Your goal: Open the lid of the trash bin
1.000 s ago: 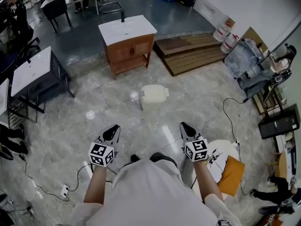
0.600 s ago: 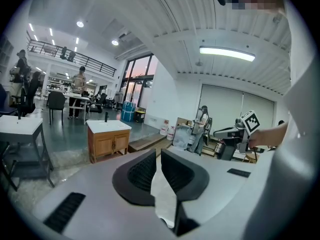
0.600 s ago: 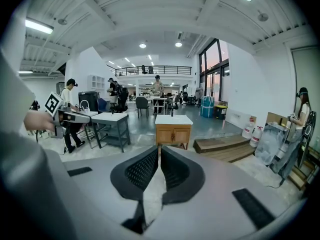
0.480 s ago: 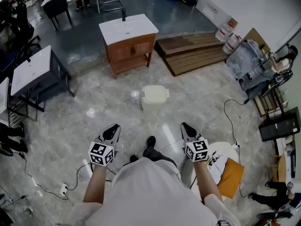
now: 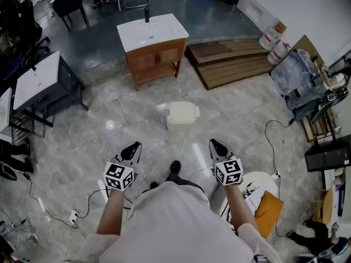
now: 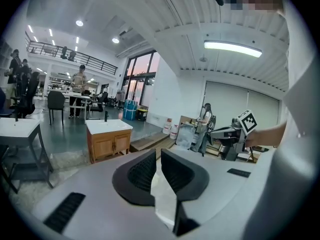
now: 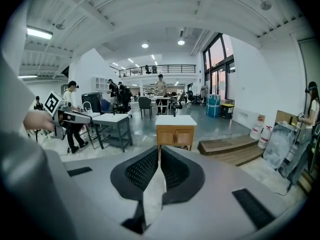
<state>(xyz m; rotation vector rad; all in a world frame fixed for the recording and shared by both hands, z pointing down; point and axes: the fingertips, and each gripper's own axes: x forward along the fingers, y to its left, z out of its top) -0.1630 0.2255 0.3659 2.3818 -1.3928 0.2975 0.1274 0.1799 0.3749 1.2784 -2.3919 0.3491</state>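
At the far left of the head view stands a dark-framed table with a white top on the grey marbled floor. The left gripper, held low in front of the person, points ahead over the floor. In its own view its jaws are drawn nearly together, with only a thin slit between the ribbed black pads and nothing in it.

The small cream plastic trash bin sits on the floor ahead of both grippers, midway between them and well apart from each, with its lid down. Behind it stands a wooden vanity cabinet with a white basin top. A black shoe of the person shows between the grippers.

The right gripper is level with the left one and points the same way; its jaws are also closed up and empty. Farther right, dark brown wooden boards lie stacked by the wall, and an orange cushion lies near the person's right arm.
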